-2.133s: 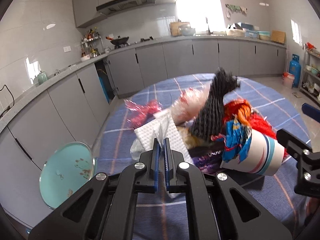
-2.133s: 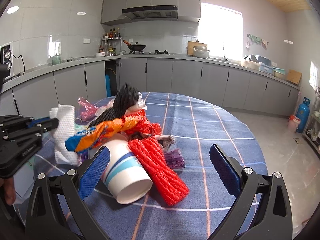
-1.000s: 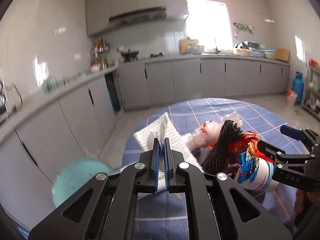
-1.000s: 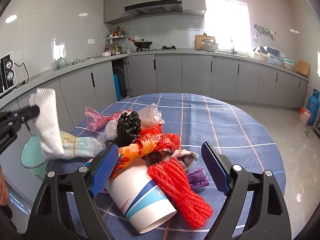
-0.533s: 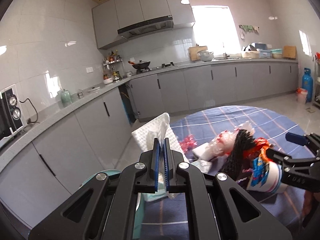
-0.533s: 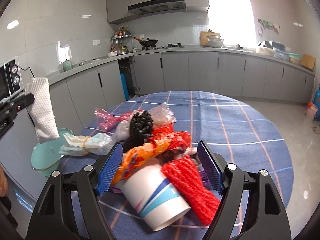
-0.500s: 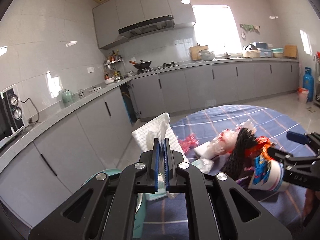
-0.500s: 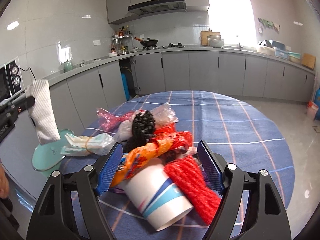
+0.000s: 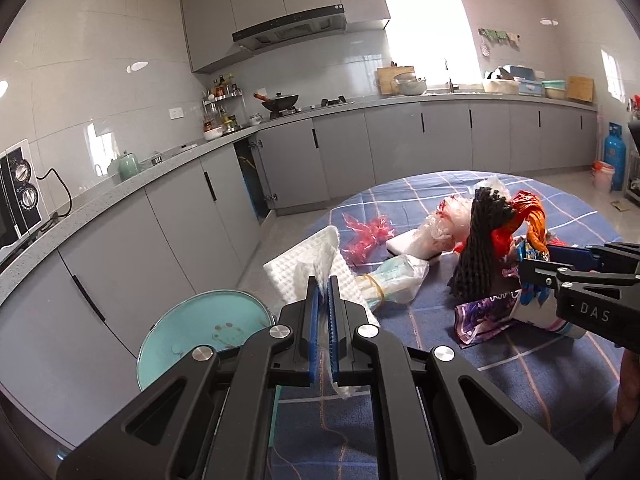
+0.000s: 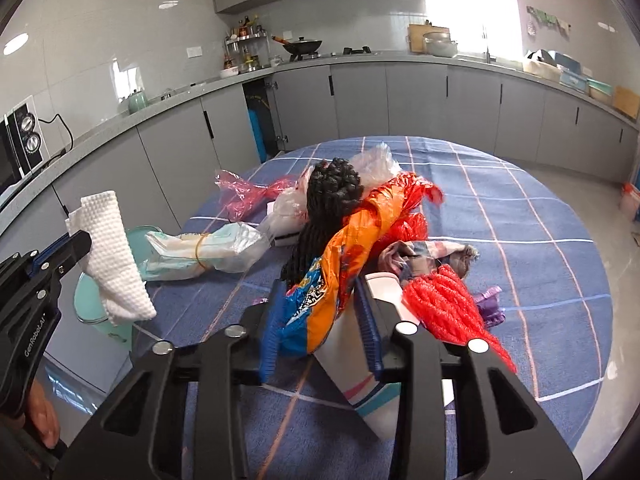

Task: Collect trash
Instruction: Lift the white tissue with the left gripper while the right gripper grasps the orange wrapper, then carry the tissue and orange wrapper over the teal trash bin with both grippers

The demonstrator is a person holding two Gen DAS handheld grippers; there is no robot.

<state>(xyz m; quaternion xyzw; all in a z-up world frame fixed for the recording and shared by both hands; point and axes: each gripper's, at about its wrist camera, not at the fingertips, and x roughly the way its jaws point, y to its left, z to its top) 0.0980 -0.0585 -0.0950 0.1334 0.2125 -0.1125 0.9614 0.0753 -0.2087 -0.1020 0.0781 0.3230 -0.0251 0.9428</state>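
Room: a kitchen with grey cabinets (image 9: pixel 400 148) running along the walls ahead of both grippers, and a bright window beyond them.
Surface: a round table under a blue checked cloth (image 10: pixel 520 216); soft fabric, likely to wrinkle or drag if trash is pulled across it.
Bin: a pale green trash bin (image 9: pixel 200 332), just below and left of the left gripper, off the table edge.
Trash pile: ahead of the right gripper, light crinkly wrappers, red mesh (image 10: pixel 448 308), black netting (image 10: pixel 332 196), a bagged bundle (image 10: pixel 204 248); all soft and loose.
Paper cup: paper cup (image 10: pixel 360 372) lying on its side under the right gripper's fingers; light, thin-walled, easily crushed, best taken across its body.
Snack wrapper: orange and blue snack wrapper (image 10: pixel 332 276), slippery film, lying between the jaws.
Right gripper: right gripper (image 10: pixel 320 332), jaws closing around wrapper and cup.
Left gripper: left gripper (image 9: pixel 323 312), pinched narrow on a white paper towel (image 9: pixel 308 264); limp, weightless, held by a fold, hanging near the bin.
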